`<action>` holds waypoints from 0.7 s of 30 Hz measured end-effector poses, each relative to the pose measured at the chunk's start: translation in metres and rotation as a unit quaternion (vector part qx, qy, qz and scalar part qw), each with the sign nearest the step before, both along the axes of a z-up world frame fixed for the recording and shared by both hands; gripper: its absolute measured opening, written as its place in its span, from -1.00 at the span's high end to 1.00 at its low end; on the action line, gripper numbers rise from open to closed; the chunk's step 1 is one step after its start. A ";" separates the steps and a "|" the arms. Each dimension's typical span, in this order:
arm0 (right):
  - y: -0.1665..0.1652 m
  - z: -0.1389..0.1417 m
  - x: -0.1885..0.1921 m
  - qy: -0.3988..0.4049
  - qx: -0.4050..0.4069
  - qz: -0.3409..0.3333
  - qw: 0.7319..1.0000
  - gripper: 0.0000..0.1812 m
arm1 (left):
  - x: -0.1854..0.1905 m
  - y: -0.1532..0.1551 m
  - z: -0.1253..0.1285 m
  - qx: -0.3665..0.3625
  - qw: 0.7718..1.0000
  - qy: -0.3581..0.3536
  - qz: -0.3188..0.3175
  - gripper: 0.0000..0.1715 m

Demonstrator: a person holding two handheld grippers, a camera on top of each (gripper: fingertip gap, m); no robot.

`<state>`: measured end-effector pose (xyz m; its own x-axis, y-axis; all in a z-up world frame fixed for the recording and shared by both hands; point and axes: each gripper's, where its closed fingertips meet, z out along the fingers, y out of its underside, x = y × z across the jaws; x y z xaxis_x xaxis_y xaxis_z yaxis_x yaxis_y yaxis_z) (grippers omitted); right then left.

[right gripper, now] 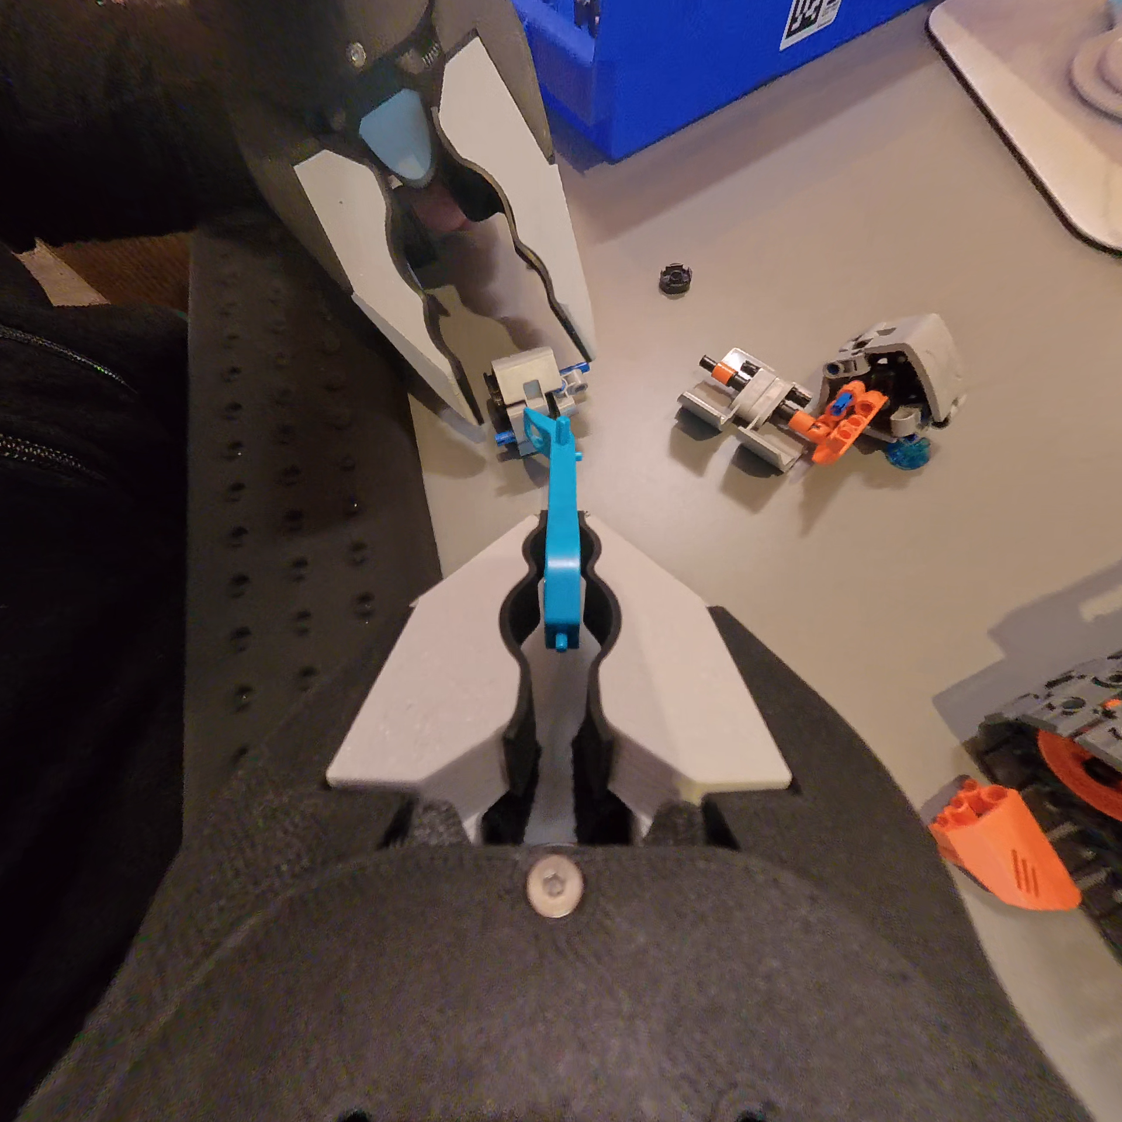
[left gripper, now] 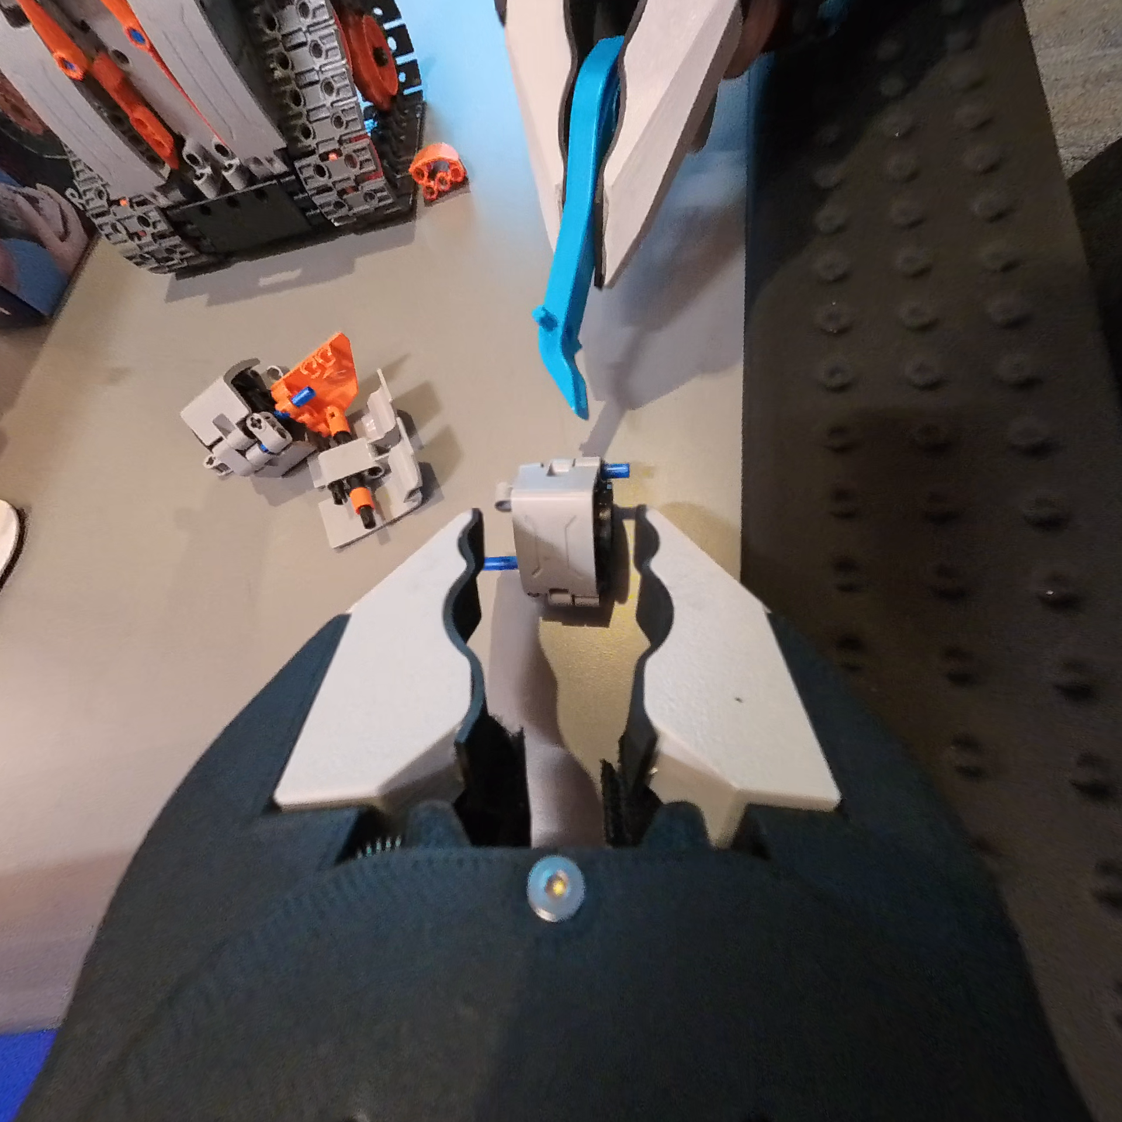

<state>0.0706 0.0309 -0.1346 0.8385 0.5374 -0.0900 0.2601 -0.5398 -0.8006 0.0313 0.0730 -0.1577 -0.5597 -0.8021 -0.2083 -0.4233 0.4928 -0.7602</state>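
Gripping one blue brick separator [right gripper: 561,571], the right tool [right gripper: 561,528] points it at one grey block [left gripper: 555,537]. That block sits on the counter [left gripper: 152,637] between the left tool's [left gripper: 555,516] spread fingers; one grey-orange assembly [left gripper: 316,437] lies at ten o'clock.

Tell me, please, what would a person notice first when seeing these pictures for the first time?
First, the bright blue lever tool clamped in the right gripper, its tip pointing at a small grey block assembly on the grey table. The left gripper has its jaws open around that assembly. Further off lies a grey and orange sub-assembly, and a large tracked model stands at the table's far side.
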 end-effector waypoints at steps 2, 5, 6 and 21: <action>-0.001 -0.001 -0.001 0.002 -0.003 0.001 1.000 0.95 | -0.003 -0.001 -0.007 0.006 1.000 0.022 -0.005 0.52; -0.002 -0.002 -0.003 0.007 -0.007 0.003 1.000 0.95 | -0.005 -0.002 -0.014 0.009 0.999 0.034 -0.010 0.63; -0.002 -0.003 -0.003 0.005 -0.006 0.003 1.000 0.95 | -0.005 -0.003 -0.014 0.008 0.999 0.035 -0.009 0.64; 0.001 -0.009 -0.003 -0.092 0.018 -0.019 0.995 0.95 | -0.002 0.000 -0.014 -0.012 0.999 0.037 0.004 0.64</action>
